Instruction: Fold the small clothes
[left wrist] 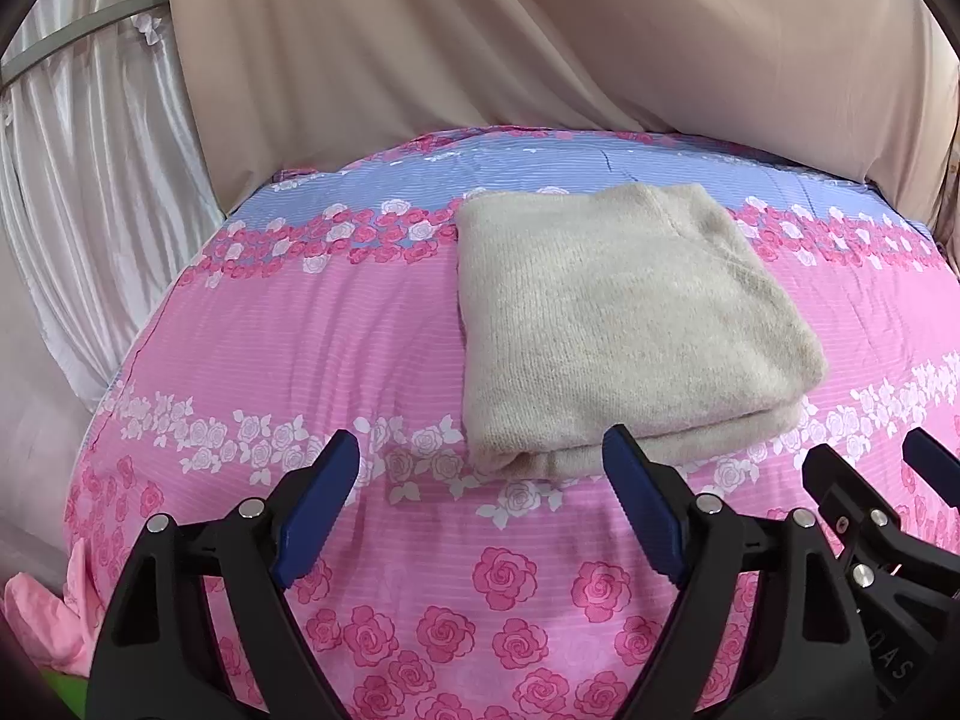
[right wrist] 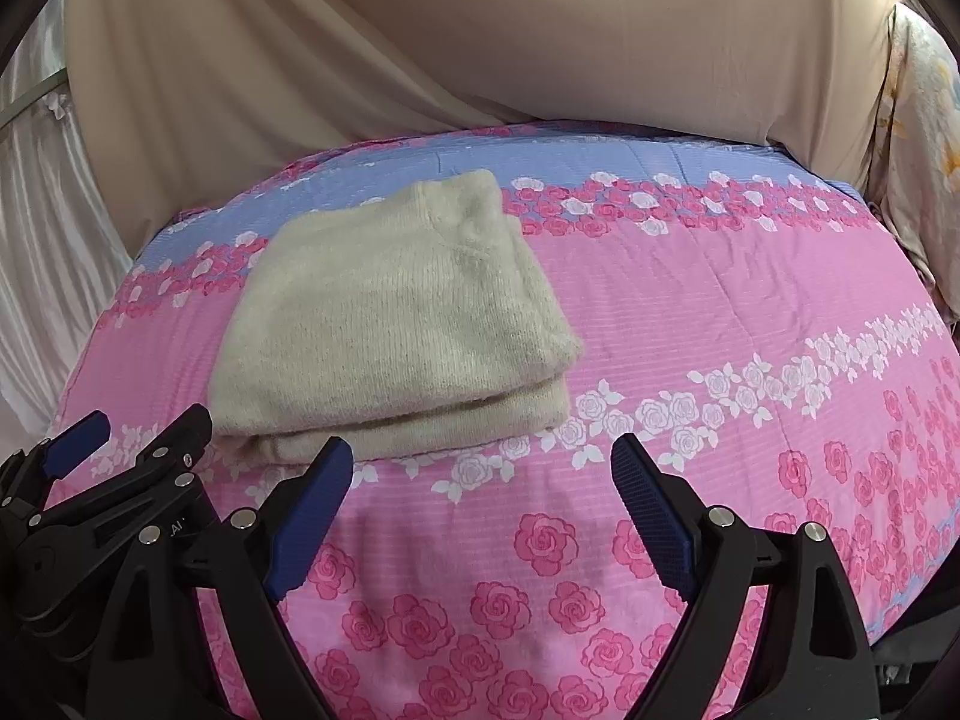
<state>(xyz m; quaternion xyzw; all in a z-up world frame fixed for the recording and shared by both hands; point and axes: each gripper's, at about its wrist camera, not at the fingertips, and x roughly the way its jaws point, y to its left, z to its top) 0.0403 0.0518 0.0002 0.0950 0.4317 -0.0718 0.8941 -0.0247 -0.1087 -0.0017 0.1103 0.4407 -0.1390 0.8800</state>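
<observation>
A cream knitted garment (left wrist: 624, 324) lies folded into a thick rectangle on the pink rose-patterned bed cover (left wrist: 336, 354). My left gripper (left wrist: 480, 456) hovers just in front of the garment's near edge, jaws wide apart, nothing between the blue pads. In the right wrist view the same folded garment (right wrist: 390, 324) sits up and to the left. My right gripper (right wrist: 480, 456) stands open over bare cover, to the right of the garment's near corner. Each gripper shows at the edge of the other's view; the left gripper (right wrist: 132, 426) is at lower left there.
A beige draped sheet (left wrist: 540, 42) hangs behind the bed. White satin curtains (left wrist: 72, 180) hang at the left. A pink cloth (left wrist: 42, 612) lies at the lower left beside the bed. A floral pillow or quilt (right wrist: 918, 138) sits at the far right.
</observation>
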